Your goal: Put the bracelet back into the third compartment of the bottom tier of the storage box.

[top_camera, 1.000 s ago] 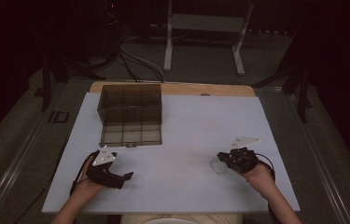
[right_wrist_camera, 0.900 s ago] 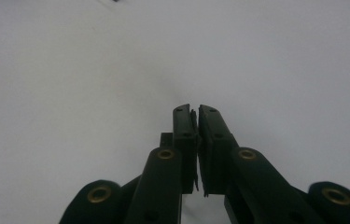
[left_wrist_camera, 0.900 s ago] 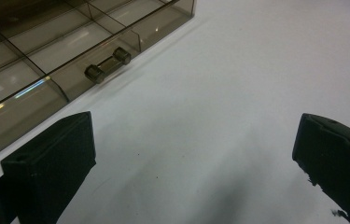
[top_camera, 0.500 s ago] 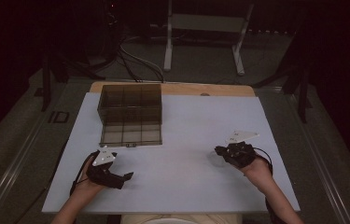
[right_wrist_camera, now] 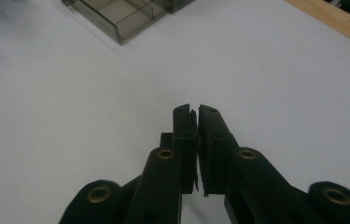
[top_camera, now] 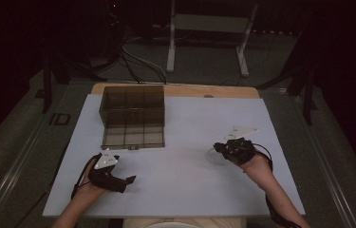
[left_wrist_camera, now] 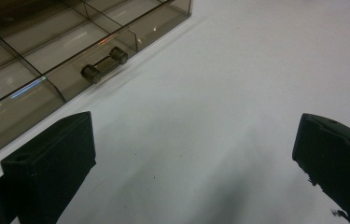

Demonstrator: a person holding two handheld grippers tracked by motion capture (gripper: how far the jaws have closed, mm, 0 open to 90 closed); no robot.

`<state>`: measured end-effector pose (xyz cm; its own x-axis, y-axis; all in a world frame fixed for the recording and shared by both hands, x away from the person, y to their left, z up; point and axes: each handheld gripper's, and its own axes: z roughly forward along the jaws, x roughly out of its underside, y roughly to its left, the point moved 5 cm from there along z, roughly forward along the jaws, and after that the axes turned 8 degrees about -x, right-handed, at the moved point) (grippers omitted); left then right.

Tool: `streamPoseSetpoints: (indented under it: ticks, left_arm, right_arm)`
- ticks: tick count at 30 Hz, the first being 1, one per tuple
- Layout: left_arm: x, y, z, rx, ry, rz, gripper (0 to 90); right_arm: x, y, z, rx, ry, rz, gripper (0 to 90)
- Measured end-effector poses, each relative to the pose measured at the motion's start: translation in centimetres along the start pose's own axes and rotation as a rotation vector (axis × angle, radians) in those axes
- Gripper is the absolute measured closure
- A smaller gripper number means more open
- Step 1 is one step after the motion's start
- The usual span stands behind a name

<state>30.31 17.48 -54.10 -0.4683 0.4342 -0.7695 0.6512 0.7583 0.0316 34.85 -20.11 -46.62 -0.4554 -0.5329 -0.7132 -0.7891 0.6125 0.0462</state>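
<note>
The smoky, see-through compartment box [top_camera: 110, 108] sits on the far left part of the white worktop [top_camera: 190, 192]. Its front edge faces the person, and nothing can be made out in the compartments that show. In the left gripper view a small metal bar-shaped latch [left_wrist_camera: 103, 64] lies along that front edge, which puts the fastening on the side the person can reach.

The left hand-held gripper [top_camera: 127, 182] rests low over the near left of the worktop, short of the box and apart from it. Its jaws are spread wide with nothing between them [left_wrist_camera: 193, 154]. They point roughly toward the latch corner, a stance that looks like readiness for an approach to the box front.

The right hand-held gripper [top_camera: 223, 148] is well apart from the box, over the right side of the worktop. Its jaws are pressed together [right_wrist_camera: 194, 112], and no object can be seen between them, though a very thin one could not be ruled out. A faint pale round shape [top_camera: 213, 156] lies just beside it on the worktop, too dim to identify. The clenched jaws aim across the bare sheet toward the box corner [right_wrist_camera: 116, 18], so this hand seems to be waiting while the left one is placed to lead.
</note>
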Motion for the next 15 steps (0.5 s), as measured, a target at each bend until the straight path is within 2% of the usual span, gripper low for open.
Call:
streamPoseSetpoints:
  ticks: [15]
  left_arm:
    - [-0.1, 0.1, -0.1, -0.005, -0.006, 0.000, 0.7]
  right_arm:
    - [-2.4, 0.4, 1.1, -0.016, -0.018, -0.022, 86.2]
